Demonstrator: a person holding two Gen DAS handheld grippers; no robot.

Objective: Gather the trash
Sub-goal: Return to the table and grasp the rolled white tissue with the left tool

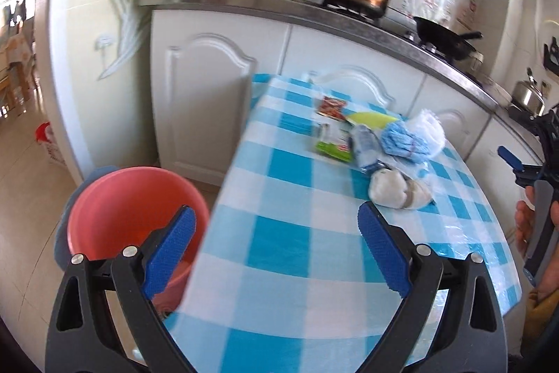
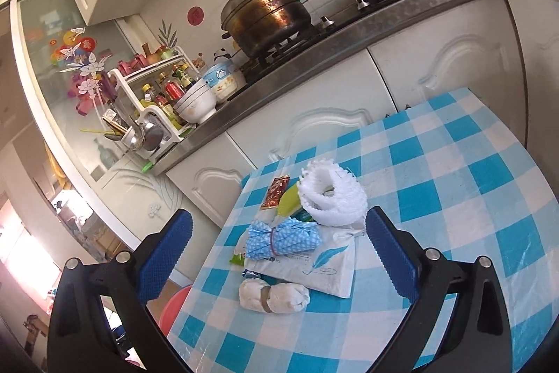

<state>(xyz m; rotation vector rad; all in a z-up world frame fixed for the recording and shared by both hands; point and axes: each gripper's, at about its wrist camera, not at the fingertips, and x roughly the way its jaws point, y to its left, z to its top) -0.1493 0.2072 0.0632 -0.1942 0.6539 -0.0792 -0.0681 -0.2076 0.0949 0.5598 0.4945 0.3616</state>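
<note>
Left claw (image 1: pixel 276 226): you are holding it spread, empty, above the table's (image 1: pixel 290 254) near edge.
Right claw (image 2: pixel 279 233): spread wide, gripping nothing.
Trash (image 2: pixel 300 233): lying heaped near the table's far corner.
Bucket (image 1: pixel 129 194): standing beside the table's left edge.

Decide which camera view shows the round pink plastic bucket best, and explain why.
The left wrist view: the round pink plastic bucket shows its rim and inside, on the floor beside the table. The right wrist view shows only a pink sliver past the table edge.
</note>
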